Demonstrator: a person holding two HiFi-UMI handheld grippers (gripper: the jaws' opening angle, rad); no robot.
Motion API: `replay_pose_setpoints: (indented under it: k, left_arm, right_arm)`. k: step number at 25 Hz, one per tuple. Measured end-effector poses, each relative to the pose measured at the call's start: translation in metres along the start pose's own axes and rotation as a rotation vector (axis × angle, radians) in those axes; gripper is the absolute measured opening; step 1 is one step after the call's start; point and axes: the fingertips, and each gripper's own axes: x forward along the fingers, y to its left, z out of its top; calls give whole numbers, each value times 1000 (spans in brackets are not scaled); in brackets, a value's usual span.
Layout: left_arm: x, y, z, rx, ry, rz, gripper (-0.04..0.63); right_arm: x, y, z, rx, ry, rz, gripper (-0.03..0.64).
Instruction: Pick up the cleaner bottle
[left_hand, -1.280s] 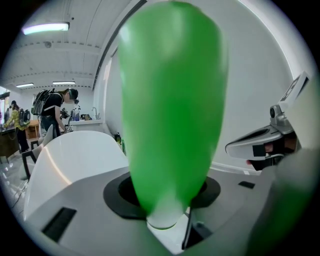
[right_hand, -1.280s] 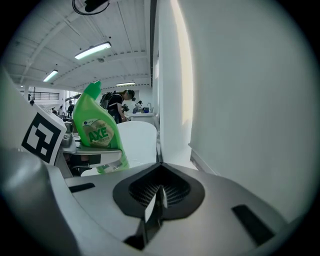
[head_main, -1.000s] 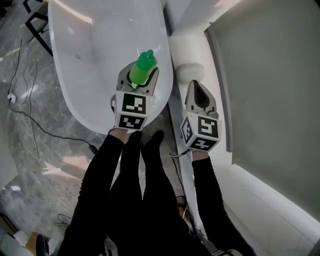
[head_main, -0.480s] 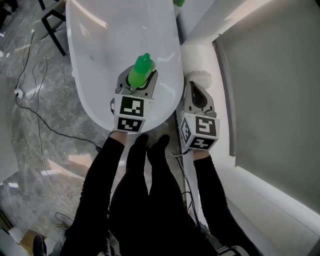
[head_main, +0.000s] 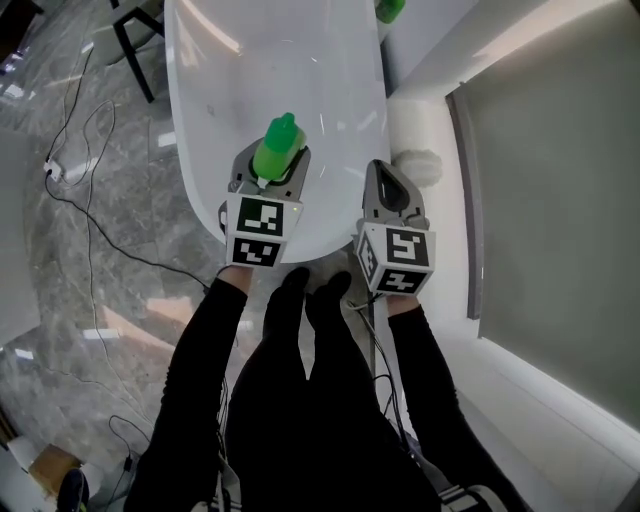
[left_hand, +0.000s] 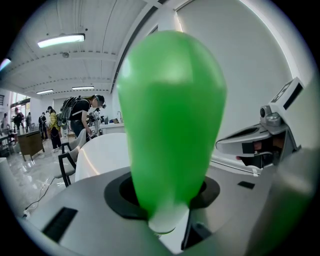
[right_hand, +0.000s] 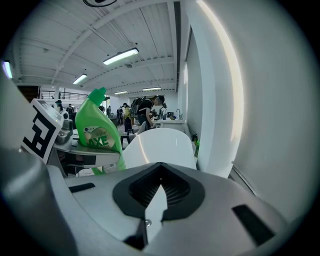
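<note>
Two grippers show in the head view, side by side above the near end of a white bathtub (head_main: 215, 95). The left gripper (head_main: 268, 172) has its jaws clamped on the green cleaner bottle (head_main: 277, 147). The bottle stands up between them, its narrow capped top pointing away from the person and clear of the tub.

The right gripper (head_main: 380, 175) is just beside it, at the tub's right rim and next to a white ledge (head_main: 412, 115). Its jaws are closed to a point with nothing between them.

From above, the marker cube and jaw housing cover the bottle's lower body, so only the upper part shows. In the left gripper view the bottle fills the middle as a blurred green shape with no label readable. The right gripper view catches it from the side, with part of the label's print visible. A second green bottle (head_main: 390, 8) is cut off by the head view's top edge. A pale lump (head_main: 422, 166) on the ledge is too indistinct to name.
</note>
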Motion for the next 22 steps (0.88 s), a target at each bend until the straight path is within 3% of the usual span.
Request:
replay_pose_setpoints:
  k: [22]
  left_arm:
    - [-45,31,2,-9,11,49,189]
  right_arm:
    - [-7,52,20,-29,-22,73,2]
